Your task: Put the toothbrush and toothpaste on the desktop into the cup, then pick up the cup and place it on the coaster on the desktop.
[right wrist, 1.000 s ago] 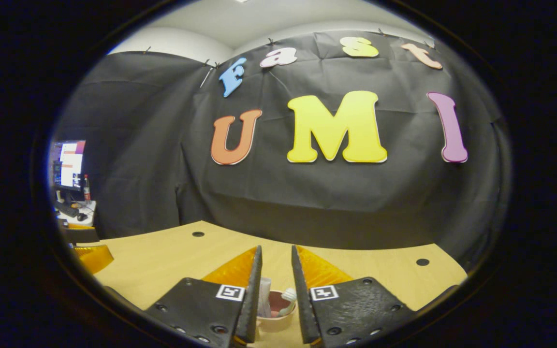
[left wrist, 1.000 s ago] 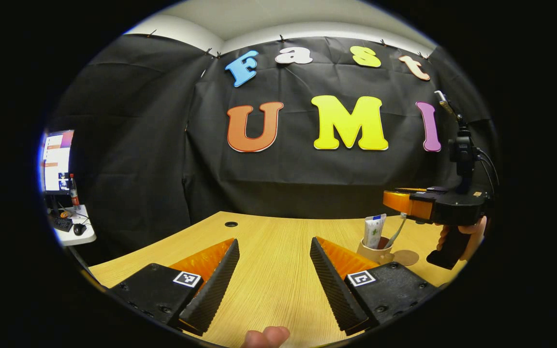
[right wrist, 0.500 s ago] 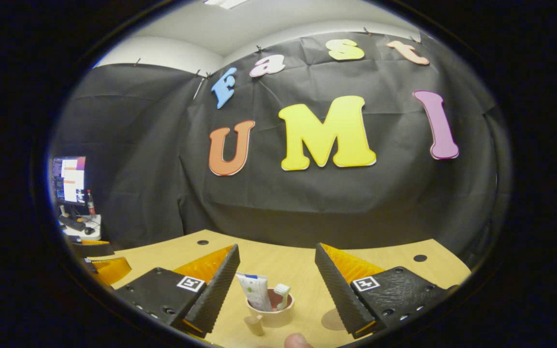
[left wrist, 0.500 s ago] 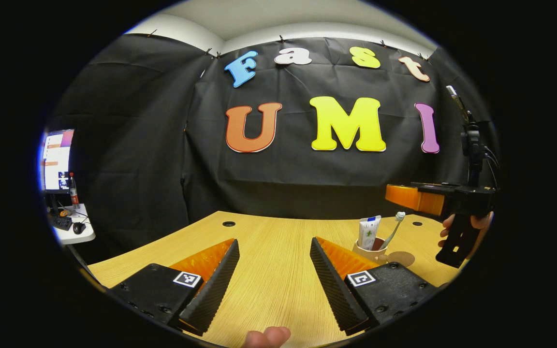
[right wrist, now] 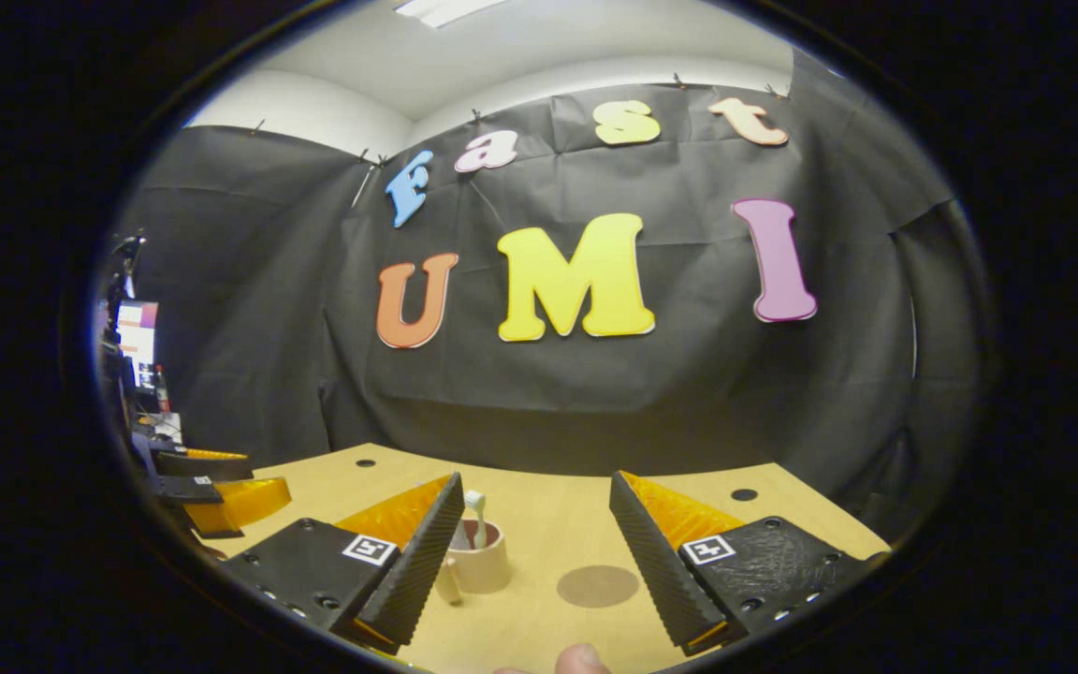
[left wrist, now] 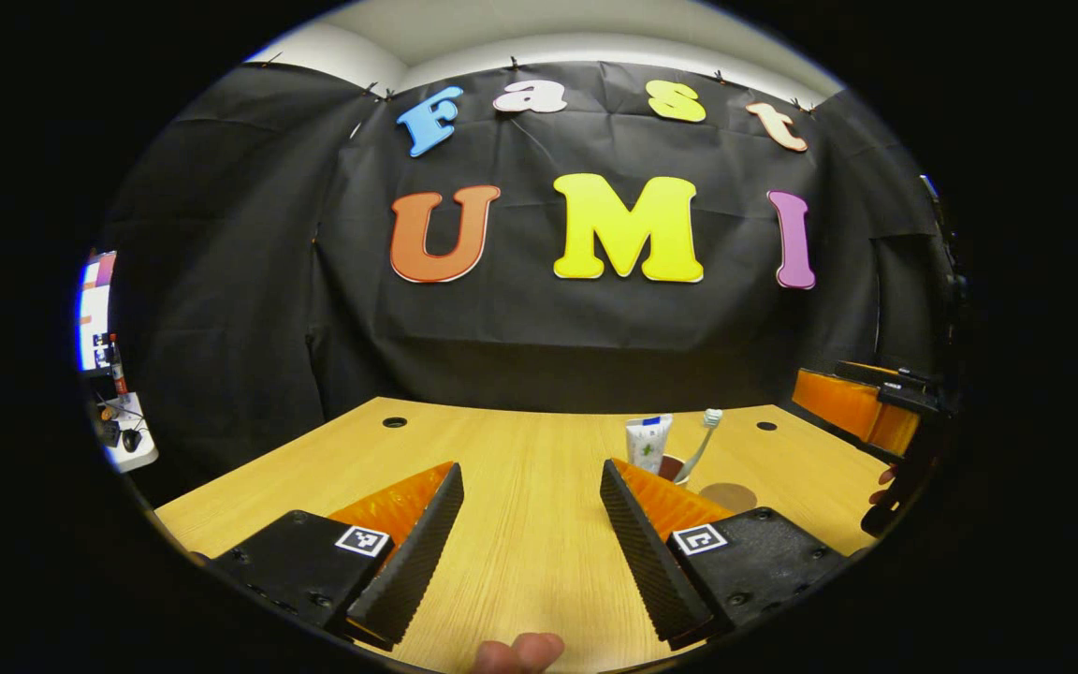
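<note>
The wooden desk (right wrist: 539,524) is lying under both tools, the left gripper (left wrist: 530,524) and the right gripper (right wrist: 534,538) each hanging released with jaws wide apart and nothing between them. The cup (right wrist: 483,562) is standing on the desk just left of the round coaster (right wrist: 597,586), not on it, near the right gripper's left finger. The toothpaste (left wrist: 647,442) and toothbrush (left wrist: 703,440) are standing upright inside the cup; print on the tube is too small to read.

Your cup (right wrist: 486,562) on the desk (right wrist: 539,524), toothbrush (right wrist: 475,510) and toothpaste (left wrist: 647,442) in it, coaster (right wrist: 597,586) just right of cup.
</note>
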A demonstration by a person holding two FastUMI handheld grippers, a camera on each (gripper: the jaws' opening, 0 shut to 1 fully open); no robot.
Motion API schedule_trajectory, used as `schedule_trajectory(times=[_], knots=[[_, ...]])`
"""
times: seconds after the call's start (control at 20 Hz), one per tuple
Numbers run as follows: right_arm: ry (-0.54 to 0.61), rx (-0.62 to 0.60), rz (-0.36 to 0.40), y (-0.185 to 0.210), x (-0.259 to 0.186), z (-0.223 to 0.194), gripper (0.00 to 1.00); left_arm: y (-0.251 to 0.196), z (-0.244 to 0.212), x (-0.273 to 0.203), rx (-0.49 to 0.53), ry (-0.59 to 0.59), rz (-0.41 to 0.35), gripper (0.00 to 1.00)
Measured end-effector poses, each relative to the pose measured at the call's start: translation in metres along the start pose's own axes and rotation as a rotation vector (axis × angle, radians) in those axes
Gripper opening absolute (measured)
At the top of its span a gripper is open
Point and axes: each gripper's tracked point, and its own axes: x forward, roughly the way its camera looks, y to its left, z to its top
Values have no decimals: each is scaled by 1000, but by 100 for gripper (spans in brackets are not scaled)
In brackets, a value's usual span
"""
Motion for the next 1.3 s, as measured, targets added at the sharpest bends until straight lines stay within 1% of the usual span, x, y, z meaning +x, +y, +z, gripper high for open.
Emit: schedule_trajectory(times=[0.15, 0.3, 0.4, 0.45, 0.65, 0.7, 0.75, 0.85, 0.9, 1.0, 1.1, 1.3], knots=[[-7, 36, -31, -24, -38, -5, 95, -27, -3, 6, -8, 57, -79, 94], [37, 48, -72, -50, -68, -29, 95, -48, -4, 14, -15, 114, -137, 94], [78, 56, -91, -63, -84, -46, 92, -63, -7, 20, -28, 177, -186, 94], [95, 58, -101, -69, -89, -52, 95, -69, -10, 23, -30, 217, -206, 94], [114, 84, -121, -85, -104, -60, 96, -79, -18, 48, -49, 377, -269, 94], [113, 95, -129, -91, -106, -61, 95, -80, -23, 51, -29, 432, -271, 94], [109, 107, -135, -96, -108, -60, 96, -83, -26, 46, -6, 466, -271, 94], [101, 130, -152, -106, -112, -56, 95, -77, -31, 54, 37, 535, -261, 94], [101, 137, -162, -111, -114, -57, 95, -79, -37, 55, 34, 580, -265, 95], [95, 158, -179, -118, -117, -55, 95, -89, -47, 57, -17, 699, -291, 97], [97, 181, -184, -122, -119, -55, 95, -94, -52, 61, -48, 798, -294, 98], [90, 196, -202, -132, -127, -54, 95, -93, -63, 67, -17, 943, -263, 98]])
